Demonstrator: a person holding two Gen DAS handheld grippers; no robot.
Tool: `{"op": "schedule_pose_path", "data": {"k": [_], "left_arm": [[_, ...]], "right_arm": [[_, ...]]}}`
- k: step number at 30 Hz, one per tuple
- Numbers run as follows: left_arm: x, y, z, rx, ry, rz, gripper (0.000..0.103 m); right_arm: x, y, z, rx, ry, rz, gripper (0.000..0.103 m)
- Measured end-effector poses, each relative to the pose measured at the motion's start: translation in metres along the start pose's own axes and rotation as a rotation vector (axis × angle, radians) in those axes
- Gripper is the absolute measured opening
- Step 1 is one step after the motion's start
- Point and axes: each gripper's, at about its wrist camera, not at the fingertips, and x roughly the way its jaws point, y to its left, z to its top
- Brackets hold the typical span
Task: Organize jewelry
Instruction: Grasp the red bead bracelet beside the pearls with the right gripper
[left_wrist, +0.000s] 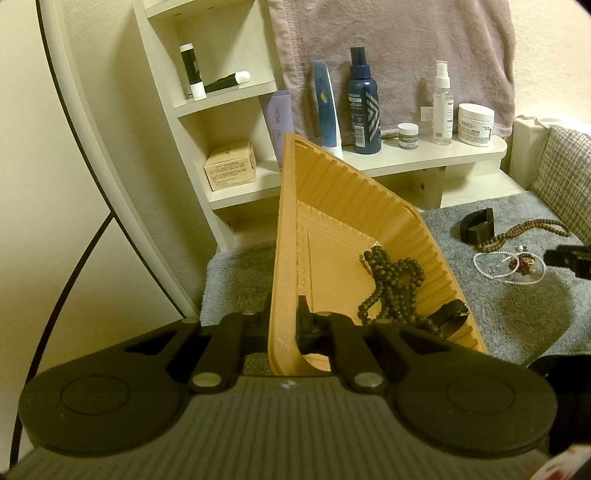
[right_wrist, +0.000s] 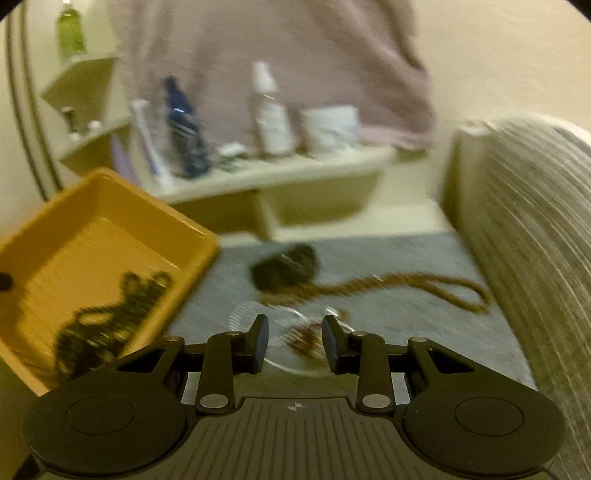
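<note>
The orange tray (left_wrist: 332, 206) is held tilted by its rim in the left gripper (left_wrist: 282, 325), pinched tight; a dark bead necklace (left_wrist: 395, 288) is already inside. The pearl strand (left_wrist: 506, 264) and small brown piece (right_wrist: 306, 338) on the grey mat (left_wrist: 517, 317) are judged next. The right gripper (right_wrist: 295, 341), angled downward, is spread empty just above them; lowering and closing is needed.

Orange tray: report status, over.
Left gripper shut on orange tray wall, tray tilted. Right gripper open above pearl strand. Nothing blocking.
</note>
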Motion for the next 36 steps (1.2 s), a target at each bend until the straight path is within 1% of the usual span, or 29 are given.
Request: {"op": "schedule_pose_path", "data": {"k": [3, 7, 11, 14, 18, 21, 24, 25, 27, 34, 36], "left_arm": [[0.0, 0.0, 0.0, -0.001, 0.0, 0.0, 0.007], [0.0, 0.0, 0.0, 0.003, 0.0, 0.001, 0.007], [0.0, -0.001, 0.001, 0.004, 0.001, 0.004, 0.007], [-0.001, -0.002, 0.001, 0.007, 0.001, 0.006, 0.007], [-0.001, -0.003, 0.001, 0.009, 0.002, 0.007, 0.007], [-0.001, -0.003, 0.001, 0.01, 0.002, 0.007, 0.007], [-0.001, -0.003, 0.001, 0.008, 0.003, 0.007, 0.007], [-0.001, -0.003, 0.001, 0.009, 0.003, 0.007, 0.007], [-0.001, -0.004, 0.001, 0.008, 0.003, 0.007, 0.007], [-0.001, -0.003, 0.001, 0.008, 0.003, 0.007, 0.007], [-0.001, -0.003, 0.001, 0.008, 0.003, 0.007, 0.007]], "right_arm": [[0.002, -0.008, -0.005, -0.019, 0.0, -0.048, 0.032], [0.007, -0.014, -0.005, -0.017, 0.009, -0.063, 0.032], [0.012, -0.015, -0.004, -0.029, 0.017, -0.061, 0.032], [0.017, -0.011, -0.002, -0.043, 0.022, -0.034, 0.032], [0.026, 0.003, -0.001, -0.102, 0.037, -0.003, 0.031], [0.034, 0.012, -0.002, -0.146, 0.051, 0.009, 0.028], [0.044, 0.02, -0.004, -0.191, 0.067, -0.004, 0.02], [0.047, 0.022, -0.005, -0.205, 0.073, -0.009, 0.019], [0.049, 0.025, -0.007, -0.234, 0.071, -0.017, 0.018], [0.058, 0.039, -0.011, -0.397, 0.084, -0.082, 0.018], [0.058, 0.039, -0.012, -0.421, 0.085, -0.09, 0.017]]}}
